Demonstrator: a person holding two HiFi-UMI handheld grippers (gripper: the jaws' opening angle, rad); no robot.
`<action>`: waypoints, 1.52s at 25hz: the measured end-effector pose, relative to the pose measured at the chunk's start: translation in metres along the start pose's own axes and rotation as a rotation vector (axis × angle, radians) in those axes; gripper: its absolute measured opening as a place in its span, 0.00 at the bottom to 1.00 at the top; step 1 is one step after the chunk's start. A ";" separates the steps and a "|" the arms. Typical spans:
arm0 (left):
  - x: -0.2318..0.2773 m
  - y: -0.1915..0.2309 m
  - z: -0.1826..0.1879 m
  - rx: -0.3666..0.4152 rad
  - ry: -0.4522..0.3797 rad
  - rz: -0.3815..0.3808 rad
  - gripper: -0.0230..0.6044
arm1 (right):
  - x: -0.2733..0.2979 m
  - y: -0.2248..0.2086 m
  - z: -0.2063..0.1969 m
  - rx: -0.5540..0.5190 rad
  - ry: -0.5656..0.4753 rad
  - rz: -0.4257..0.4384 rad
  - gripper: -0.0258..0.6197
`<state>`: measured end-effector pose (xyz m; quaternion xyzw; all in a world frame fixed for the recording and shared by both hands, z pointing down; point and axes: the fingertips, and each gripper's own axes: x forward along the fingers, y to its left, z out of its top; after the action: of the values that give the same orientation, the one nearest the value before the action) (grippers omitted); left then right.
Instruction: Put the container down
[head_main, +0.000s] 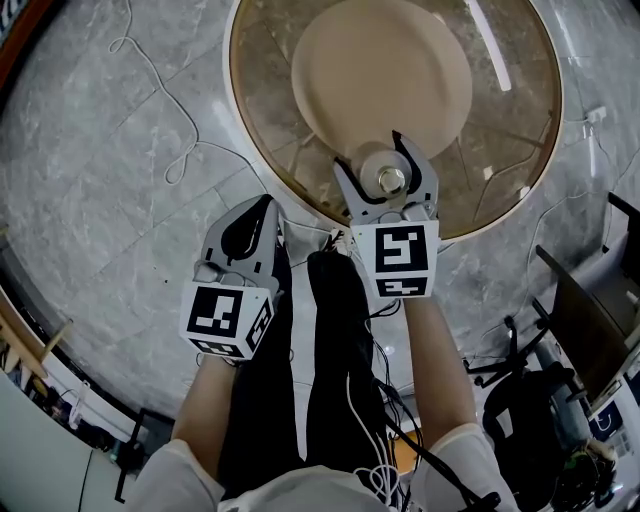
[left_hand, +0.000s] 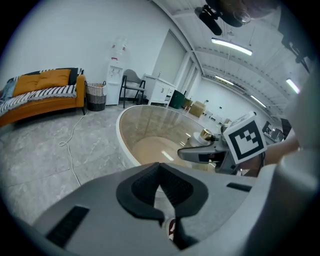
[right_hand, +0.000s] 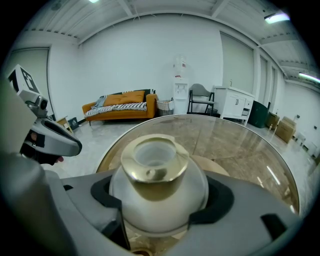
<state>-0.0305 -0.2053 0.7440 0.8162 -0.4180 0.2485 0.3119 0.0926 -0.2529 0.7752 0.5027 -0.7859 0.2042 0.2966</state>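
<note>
Container (right_hand: 157, 185) is in the grip of the right claw (head_main: 372, 160), over the near edge of the round bench (head_main: 510, 150); I cannot tell whether its bottom touches the glass. The grey stone floor (head_main: 90, 200) takes up most of the head view, and a thin white cable (head_main: 190, 120) lies on it in loops, to the left of the bench. The bench has a clear glass top with a light rim, and a round tan disc (head_main: 380, 60) shows under the glass. Far behind, against the white wall, stands an orange sofa (right_hand: 120, 107) with a striped cloth on it. To the sofa's right are a white water dispenser (right_hand: 180, 87), a grey chair (right_hand: 201, 97) and a white cabinet (right_hand: 235, 105). The person's legs (head_main: 335, 370), in black trousers, are below the two claws in the head view. The left claw (head_main: 262, 215) is off the bench, close to the left leg and near the bench rim. Its two jaws are pressed together at the tips and nothing is between them. The right claw has its jaws spread wide, with one black pad pressed against each side of the container's white round body. The container stands upright, and its gold neck points up.
</note>
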 end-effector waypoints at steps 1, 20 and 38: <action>-0.001 0.000 -0.001 0.000 0.000 0.000 0.04 | 0.000 0.000 0.000 0.003 -0.001 0.000 0.60; -0.048 -0.014 0.033 0.017 -0.023 -0.010 0.04 | -0.070 0.012 0.000 0.146 0.006 0.008 0.60; -0.213 -0.092 0.223 0.150 -0.205 -0.120 0.04 | -0.289 -0.004 0.178 0.337 -0.252 -0.283 0.35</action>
<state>-0.0333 -0.2106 0.4217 0.8819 -0.3782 0.1753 0.2201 0.1414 -0.1712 0.4498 0.6715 -0.6933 0.2245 0.1341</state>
